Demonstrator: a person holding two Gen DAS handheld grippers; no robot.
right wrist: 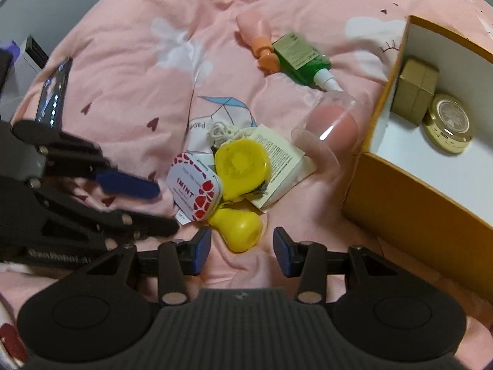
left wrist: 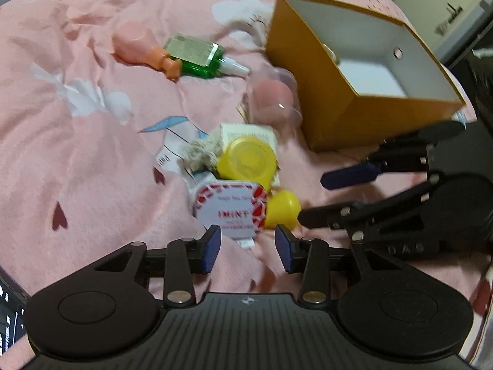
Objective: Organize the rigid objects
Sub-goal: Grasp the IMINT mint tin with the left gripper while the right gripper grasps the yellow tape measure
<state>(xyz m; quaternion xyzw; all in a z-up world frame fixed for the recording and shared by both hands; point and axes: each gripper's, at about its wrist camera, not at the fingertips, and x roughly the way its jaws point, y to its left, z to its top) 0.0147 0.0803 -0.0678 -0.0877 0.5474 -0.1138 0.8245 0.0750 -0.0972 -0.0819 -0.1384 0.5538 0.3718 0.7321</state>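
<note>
Both the left gripper [left wrist: 248, 248] and right gripper [right wrist: 242, 251] hover with fingers spread, gripping nothing, over the mint tin [right wrist: 194, 191] and yellow piece [right wrist: 238, 226] lying on the pink blanket [right wrist: 129, 71] beside the open box [right wrist: 409, 215].

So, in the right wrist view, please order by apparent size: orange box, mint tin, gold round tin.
1. orange box
2. mint tin
3. gold round tin

The gold tin lies farther away, so ranks two and three are unsure.

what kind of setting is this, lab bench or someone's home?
Most likely a home bedroom: everything lies on a soft pink quilt printed with hearts and paper cranes, not a bench. Small household items, a mint tin and a green bottle, are scattered beside an open cardboard box.
</note>
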